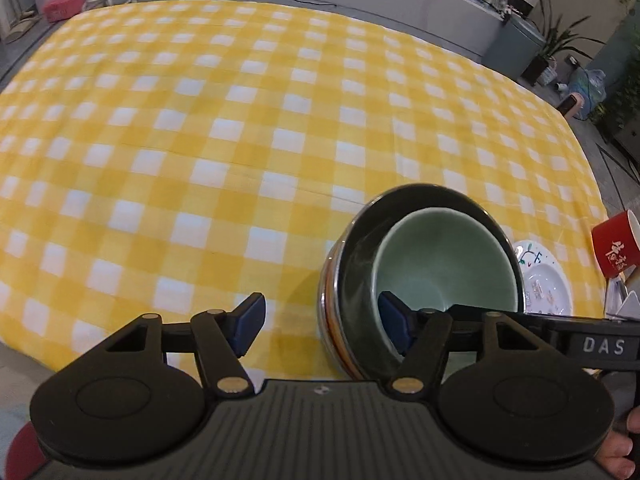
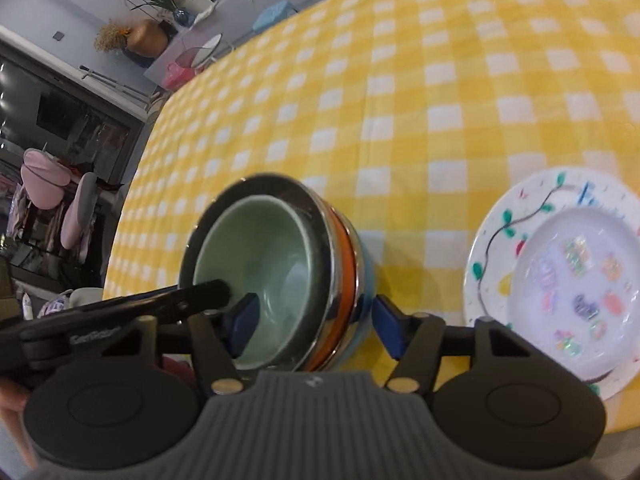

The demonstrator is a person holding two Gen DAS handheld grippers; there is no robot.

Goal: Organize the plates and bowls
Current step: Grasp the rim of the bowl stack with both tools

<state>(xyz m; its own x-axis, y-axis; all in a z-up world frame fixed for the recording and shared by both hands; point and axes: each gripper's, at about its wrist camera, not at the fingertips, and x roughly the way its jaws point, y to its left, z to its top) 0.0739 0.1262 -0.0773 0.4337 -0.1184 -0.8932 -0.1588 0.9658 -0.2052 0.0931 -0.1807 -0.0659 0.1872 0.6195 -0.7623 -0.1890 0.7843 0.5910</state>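
We judge the sorting well along: the green bowl [image 2: 264, 276] sits nested in a dark bowl [image 1: 424, 216] atop a stack of bowls [image 2: 348, 280] near the counter's [image 1: 200, 140] near edge, and the painted plate [image 2: 516, 232] lies just beside it. A red cup [image 1: 616, 244] at the counter's right edge may remain.

Our left claw [image 1: 324, 326] straddles the stack's rim, pads apart, gripping nothing. Our right claw [image 2: 316, 324] likewise brackets the rim, and we cannot tell whether its pads press.

The lower bowls show only coloured rims; their number is unclear. The plate is cut off.
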